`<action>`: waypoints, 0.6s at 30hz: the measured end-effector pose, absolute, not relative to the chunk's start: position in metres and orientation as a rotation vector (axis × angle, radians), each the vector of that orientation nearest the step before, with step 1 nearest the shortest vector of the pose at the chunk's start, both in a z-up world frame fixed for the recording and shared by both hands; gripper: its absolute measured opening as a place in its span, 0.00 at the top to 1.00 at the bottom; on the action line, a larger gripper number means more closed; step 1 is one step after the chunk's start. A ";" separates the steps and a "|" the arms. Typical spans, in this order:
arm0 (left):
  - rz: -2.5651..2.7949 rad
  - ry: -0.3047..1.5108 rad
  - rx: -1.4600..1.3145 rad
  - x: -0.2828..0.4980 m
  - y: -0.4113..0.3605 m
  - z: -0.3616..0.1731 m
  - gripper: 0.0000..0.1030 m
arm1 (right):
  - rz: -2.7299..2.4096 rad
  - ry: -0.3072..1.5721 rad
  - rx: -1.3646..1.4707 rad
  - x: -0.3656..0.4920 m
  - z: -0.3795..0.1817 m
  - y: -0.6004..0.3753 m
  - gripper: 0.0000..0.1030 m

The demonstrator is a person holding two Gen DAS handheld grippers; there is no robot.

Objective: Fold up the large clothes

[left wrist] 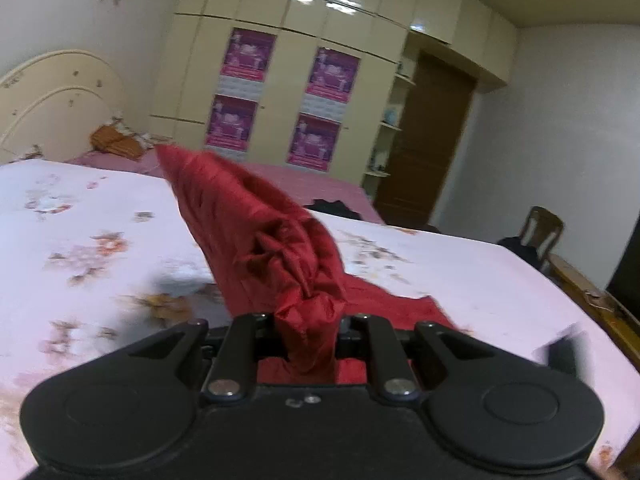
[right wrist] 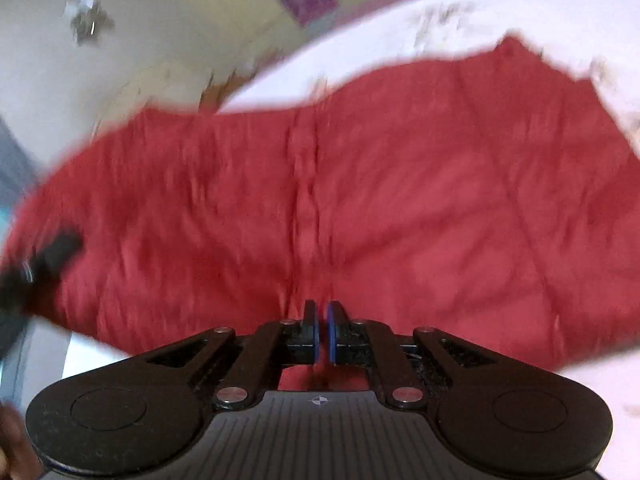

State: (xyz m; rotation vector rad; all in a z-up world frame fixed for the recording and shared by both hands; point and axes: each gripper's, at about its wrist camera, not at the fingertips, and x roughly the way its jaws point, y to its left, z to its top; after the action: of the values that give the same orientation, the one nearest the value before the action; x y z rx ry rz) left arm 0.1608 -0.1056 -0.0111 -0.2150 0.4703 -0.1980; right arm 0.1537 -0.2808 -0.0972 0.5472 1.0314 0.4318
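A large red quilted garment (left wrist: pixel 256 224) lies partly on the bed and rises in a bunched fold. My left gripper (left wrist: pixel 306 332) is shut on a bunched edge of it and lifts it above the floral sheet (left wrist: pixel 80 240). In the right wrist view the red garment (right wrist: pixel 360 184) spreads wide across the frame, blurred by motion. My right gripper (right wrist: pixel 322 320) is shut, its blue pads nearly together at the garment's near edge; whether cloth is pinched between them cannot be told. The other gripper (right wrist: pixel 36 272) shows as a dark blur at the far left on the garment.
The bed has a pale floral sheet and a pink cover (left wrist: pixel 320 184) behind, with a cream headboard (left wrist: pixel 56 96) at left. A dark garment (left wrist: pixel 336 208) lies on the far side. A cream wardrobe (left wrist: pixel 304 80), brown door (left wrist: pixel 428 140) and chair (left wrist: pixel 536 236) stand beyond.
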 end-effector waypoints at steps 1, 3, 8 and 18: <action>-0.207 0.474 -0.212 0.162 -0.116 -0.010 0.85 | 0.447 1.032 0.551 0.155 -0.107 -0.280 0.95; -0.220 0.475 -0.180 0.164 -0.138 -0.007 0.85 | 0.467 1.040 0.615 0.157 -0.114 -0.287 1.00; -0.241 0.494 -0.117 0.178 -0.187 -0.011 0.85 | 0.451 0.907 0.711 0.141 -0.096 -0.347 1.00; -0.497 0.811 0.012 0.224 -0.278 -0.083 0.61 | 0.144 0.791 0.836 0.122 -0.087 -0.478 0.88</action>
State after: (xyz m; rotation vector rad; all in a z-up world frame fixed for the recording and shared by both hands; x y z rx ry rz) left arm 0.2240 -0.2780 -0.0832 0.0122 0.8115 -0.4974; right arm 0.1215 -0.4775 -0.0872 0.8358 0.7913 0.1442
